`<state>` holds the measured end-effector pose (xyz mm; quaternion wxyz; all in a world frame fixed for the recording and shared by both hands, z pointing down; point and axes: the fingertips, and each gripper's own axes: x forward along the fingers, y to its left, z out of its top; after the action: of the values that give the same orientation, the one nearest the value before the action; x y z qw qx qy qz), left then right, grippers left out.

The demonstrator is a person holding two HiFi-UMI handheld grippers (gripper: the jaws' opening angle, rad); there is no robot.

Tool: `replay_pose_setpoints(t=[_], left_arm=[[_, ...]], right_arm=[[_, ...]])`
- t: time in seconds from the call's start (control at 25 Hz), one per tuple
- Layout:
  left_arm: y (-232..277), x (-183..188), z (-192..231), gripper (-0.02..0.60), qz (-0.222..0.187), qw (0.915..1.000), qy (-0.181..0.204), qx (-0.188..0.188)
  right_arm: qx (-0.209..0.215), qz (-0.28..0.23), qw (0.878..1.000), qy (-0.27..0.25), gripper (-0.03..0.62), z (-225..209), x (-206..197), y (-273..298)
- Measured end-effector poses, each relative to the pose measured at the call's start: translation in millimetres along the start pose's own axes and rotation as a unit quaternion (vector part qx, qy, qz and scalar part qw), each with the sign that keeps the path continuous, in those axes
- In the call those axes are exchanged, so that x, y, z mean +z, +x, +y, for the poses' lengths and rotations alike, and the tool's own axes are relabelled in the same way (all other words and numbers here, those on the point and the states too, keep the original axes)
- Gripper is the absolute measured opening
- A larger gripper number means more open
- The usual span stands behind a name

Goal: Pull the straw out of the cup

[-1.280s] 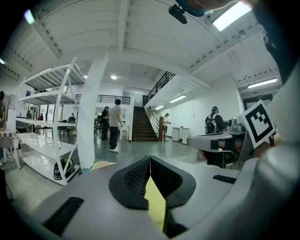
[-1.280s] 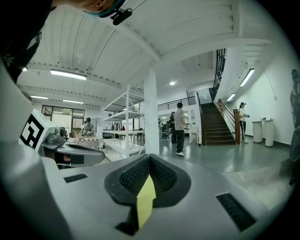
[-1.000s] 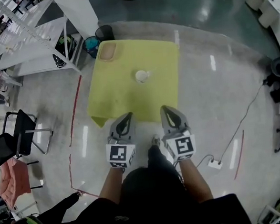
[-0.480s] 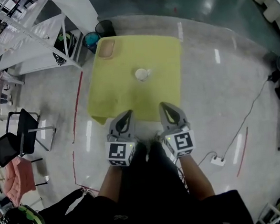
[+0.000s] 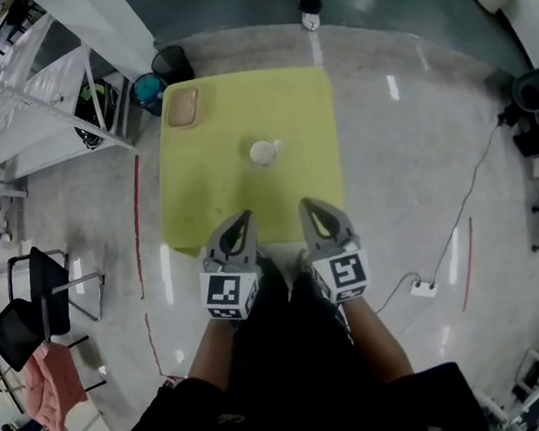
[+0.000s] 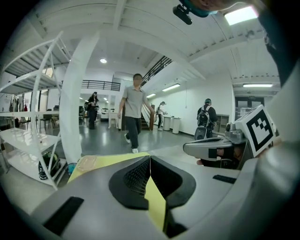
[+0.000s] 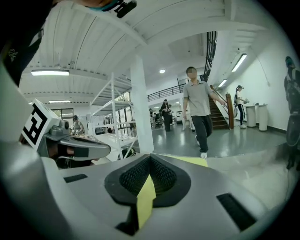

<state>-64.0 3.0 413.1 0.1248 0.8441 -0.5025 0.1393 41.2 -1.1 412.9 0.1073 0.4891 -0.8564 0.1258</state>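
A small white cup (image 5: 263, 151) stands in the middle of the yellow table (image 5: 214, 205). A short bit on its right rim may be the straw, too small to be sure. My left gripper (image 5: 244, 218) and right gripper (image 5: 306, 204) hang side by side over the table's near edge, well short of the cup. Both are shut and hold nothing. In the left gripper view the jaws (image 6: 150, 158) meet with only yellow tabletop below them. It is the same in the right gripper view (image 7: 150, 158). The jaws hide the cup in both gripper views.
A tan tray (image 5: 182, 106) lies on the table's far left corner. A white shelving rack (image 5: 51, 115) and two bins (image 5: 157, 75) stand at the far left. A person (image 5: 309, 0) walks past the far edge. A power strip (image 5: 425, 288) and cable lie on the floor at right.
Both grippers have moved forward to the table's near edge and sunk a little. The person beyond the table has walked closer to its far edge.
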Motion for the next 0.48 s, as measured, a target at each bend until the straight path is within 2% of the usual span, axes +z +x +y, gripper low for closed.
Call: replay_pose_setpoints(t=[0.28,0.48], left_arm=[[35,1,45,0.044,0.002,0.9990,-0.001,-0.045],[55,-7,55,0.044,0.008,0.9969,0.010,-0.077]], right_arm=[[-0.050,0.022,0.998,-0.013,0.015,1,-7,43],[-0.084,0.032,0.996,-0.012,0.015,-3,-13,60]])
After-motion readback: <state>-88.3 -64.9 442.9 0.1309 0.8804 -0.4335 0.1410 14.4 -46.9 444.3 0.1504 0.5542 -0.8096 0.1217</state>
